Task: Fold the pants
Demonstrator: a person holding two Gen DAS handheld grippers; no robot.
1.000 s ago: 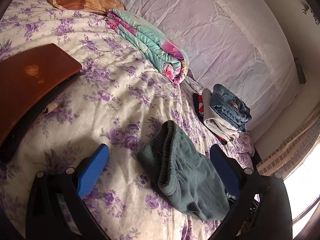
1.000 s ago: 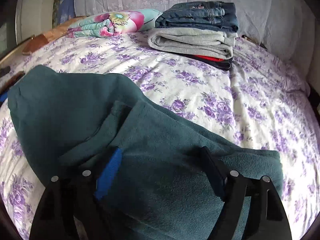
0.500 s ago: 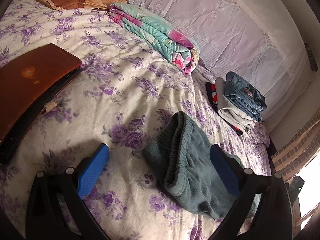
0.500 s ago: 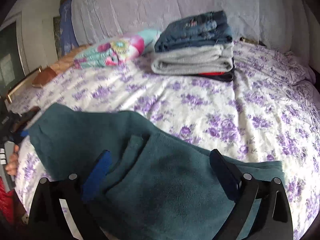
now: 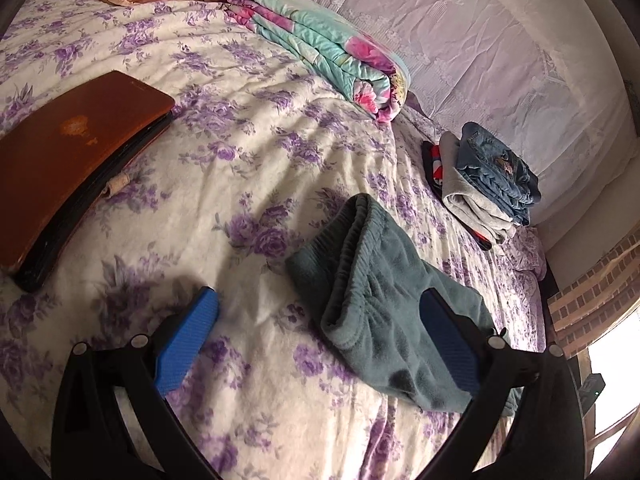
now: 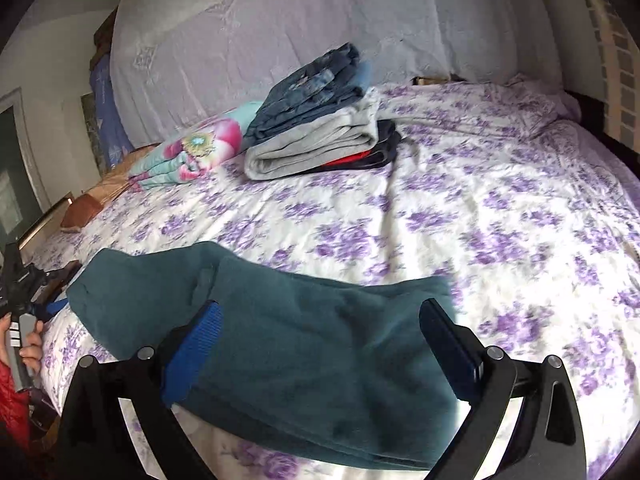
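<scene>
While both grippers, left gripper (image 5: 318,336) and right gripper (image 6: 320,350), gape released, one fleecy teal pants (image 6: 280,344) bundle, folded, on floral bed (image 6: 480,220), three stacked garments (image 6: 320,136).

left gripper (image 5: 318,336) jaws wide apart, nothing between pads. right gripper (image 6: 320,344) same, spread wide. Neither seems to touch anything, hard to confirm.

Teal-green pants (image 5: 384,312) on the white bedspread (image 5: 248,168) with purple flowers; beyond the pants, blue jeans (image 6: 312,92) over grey, red, dark folds; blue finger pads (image 5: 188,344).
</scene>
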